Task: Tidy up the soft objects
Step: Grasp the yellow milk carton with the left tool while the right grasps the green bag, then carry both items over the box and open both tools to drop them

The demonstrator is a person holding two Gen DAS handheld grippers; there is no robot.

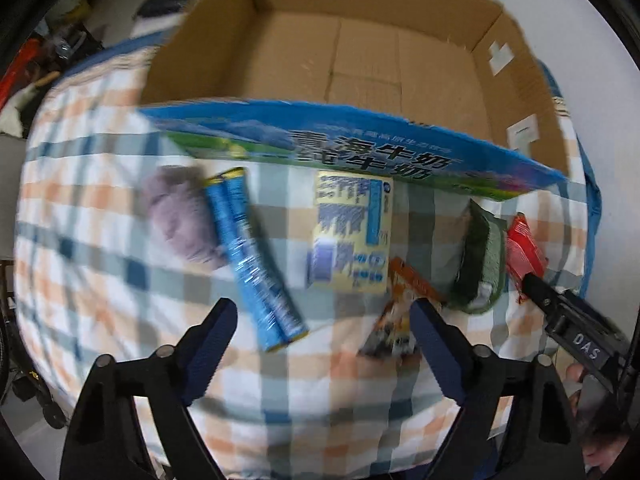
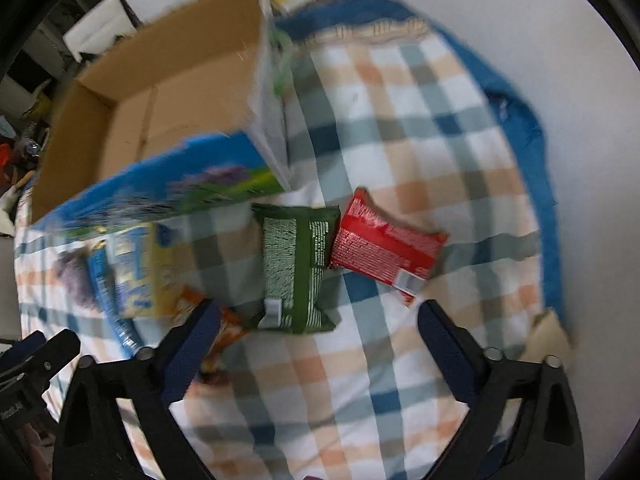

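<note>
Packets are lying on the checked cloth (image 2: 400,128) before the open cardboard box (image 1: 360,56): green packet (image 2: 294,268) touching red packet (image 2: 384,246), blue tube pack (image 1: 252,252) beside a purple cloth (image 1: 180,216). Left tool (image 1: 320,340) and right tool (image 2: 316,344) are hovering spread, gripping nothing.

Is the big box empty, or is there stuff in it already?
Empty as far as the pictures show. The box is open on top, and only its bare brown floor shows. The packets still lie outside on the checked cloth.
</note>
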